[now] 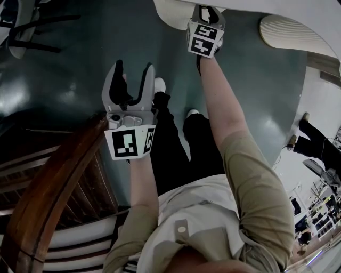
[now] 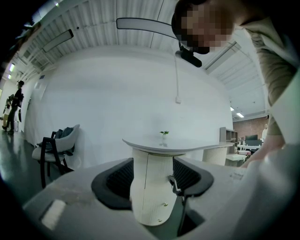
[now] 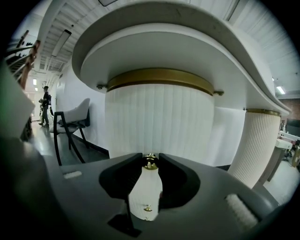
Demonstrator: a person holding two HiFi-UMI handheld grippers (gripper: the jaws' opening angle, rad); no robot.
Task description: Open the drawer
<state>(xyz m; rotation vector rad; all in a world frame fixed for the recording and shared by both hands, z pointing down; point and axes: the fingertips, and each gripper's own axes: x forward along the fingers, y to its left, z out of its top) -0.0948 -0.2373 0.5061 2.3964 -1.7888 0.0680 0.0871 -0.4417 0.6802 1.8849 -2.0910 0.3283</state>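
A white fluted pedestal (image 3: 159,122) under a curved tabletop (image 3: 197,42) carries small brass drawer knobs. In the right gripper view, my right gripper (image 3: 150,161) has its two dark fingertips against either side of the upper knob (image 3: 150,163), and a lower knob (image 3: 148,209) shows between the jaws beneath it. From the head view, the right gripper (image 1: 209,11) reaches up to the pedestal's white edge (image 1: 173,13). My left gripper (image 1: 133,72) hangs back in the air, open and empty. Its own view looks at the pedestal (image 2: 150,197) from a distance.
A dark wooden chair back (image 1: 48,192) curves at the lower left of the head view. A second fluted pedestal (image 1: 287,32) stands to the right. A grey chair (image 2: 56,145) is against the wall on the left, and a person (image 2: 14,110) stands far off.
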